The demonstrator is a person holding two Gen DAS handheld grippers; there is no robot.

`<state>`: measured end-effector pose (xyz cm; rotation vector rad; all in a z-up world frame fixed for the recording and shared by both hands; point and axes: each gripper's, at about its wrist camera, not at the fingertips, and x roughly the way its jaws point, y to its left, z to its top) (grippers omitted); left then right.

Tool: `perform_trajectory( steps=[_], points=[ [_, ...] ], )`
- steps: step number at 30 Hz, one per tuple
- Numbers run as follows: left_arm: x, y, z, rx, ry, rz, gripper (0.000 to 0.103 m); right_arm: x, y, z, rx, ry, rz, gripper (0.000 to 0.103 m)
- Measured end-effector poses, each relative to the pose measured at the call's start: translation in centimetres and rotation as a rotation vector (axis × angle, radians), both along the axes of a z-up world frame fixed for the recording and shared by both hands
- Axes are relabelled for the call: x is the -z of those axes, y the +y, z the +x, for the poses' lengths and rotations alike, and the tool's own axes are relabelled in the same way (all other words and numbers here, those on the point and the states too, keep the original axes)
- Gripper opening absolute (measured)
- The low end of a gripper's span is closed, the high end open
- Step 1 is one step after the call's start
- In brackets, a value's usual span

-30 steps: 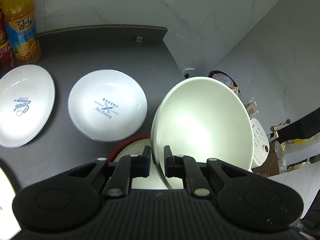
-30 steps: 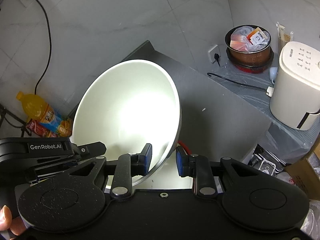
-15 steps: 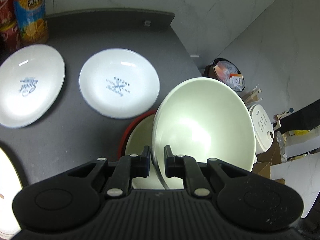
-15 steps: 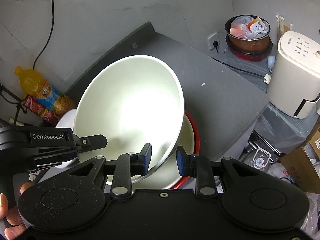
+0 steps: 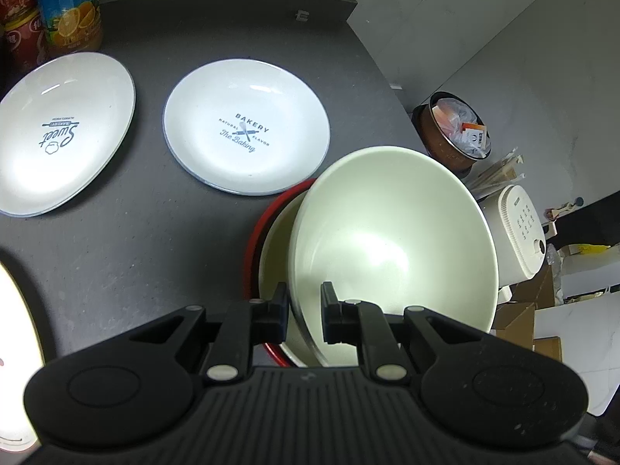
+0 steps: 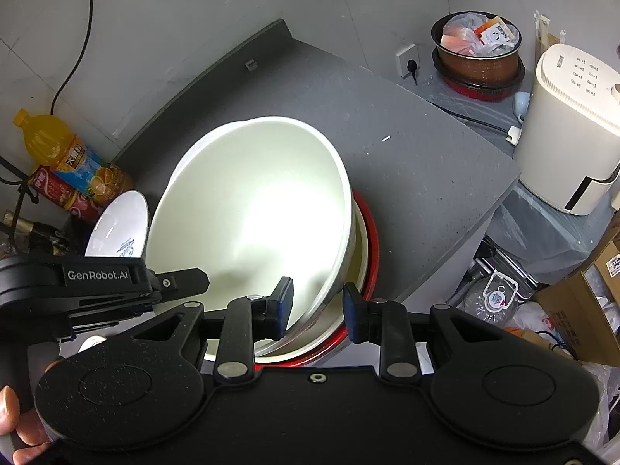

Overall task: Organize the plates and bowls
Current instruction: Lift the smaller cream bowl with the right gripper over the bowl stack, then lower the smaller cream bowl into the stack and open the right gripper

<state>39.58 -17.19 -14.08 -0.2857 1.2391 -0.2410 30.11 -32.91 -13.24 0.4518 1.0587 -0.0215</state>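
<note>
Dark grey countertop (image 5: 162, 240) against pale marble walls, with a cream bowl (image 5: 391, 240) held over a red-rimmed bowl (image 5: 267, 255).

Left gripper (image 5: 304, 312) has the cream bowl's near rim between its jaws, which stand narrow and have just eased apart a little; a small gap shows at the right pad, so a firm pinch cannot be confirmed. Right gripper (image 6: 317, 306) straddles the opposite rim with its blue pads clearly off the wall, its jaws having just been opening. That bowl tilts inside the red-rimmed one, which sits near the counter's edge. Beyond lie a "Bakery" plate (image 5: 248, 130) and, beside it, a "Sweet" plate (image 5: 58, 131), both flat on the counter. An orange drink bottle (image 5: 69, 4) stands at the back. Off the counter are a white appliance (image 6: 569, 128) and a lined bin (image 6: 478, 50).
</note>
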Motion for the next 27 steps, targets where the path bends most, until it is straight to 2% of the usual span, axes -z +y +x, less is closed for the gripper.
perform_trajectory(
  steps=[7,13,16,18,21,27],
  points=[
    [0.4,0.1,-0.2,-0.018,0.007,0.042,0.016,-0.4,-0.1,-0.2,-0.008,-0.023,-0.011,0.037],
    [-0.4,1.0,-0.4,-0.041,-0.009,0.008,0.018,-1.4,-0.4,-0.6,-0.014,-0.066,-0.019,0.036],
    [-1.0,1.3,-0.7,-0.047,-0.02,-0.01,0.018,-1.4,-0.7,-0.8,-0.011,-0.075,-0.014,0.033],
    [-1.3,1.6,-1.0,-0.047,-0.029,-0.017,0.019,-1.1,-0.9,-0.9,0.0,-0.07,-0.005,0.026],
    [-1.6,2.0,-1.4,-0.048,-0.04,-0.02,0.025,-0.7,-0.7,-1.2,-0.002,-0.058,-0.002,0.022],
    [-1.8,3.4,-2.3,-0.067,-0.047,-0.02,0.034,-0.1,-0.1,-1.7,0.0,-0.052,-0.01,0.018]
  ],
)
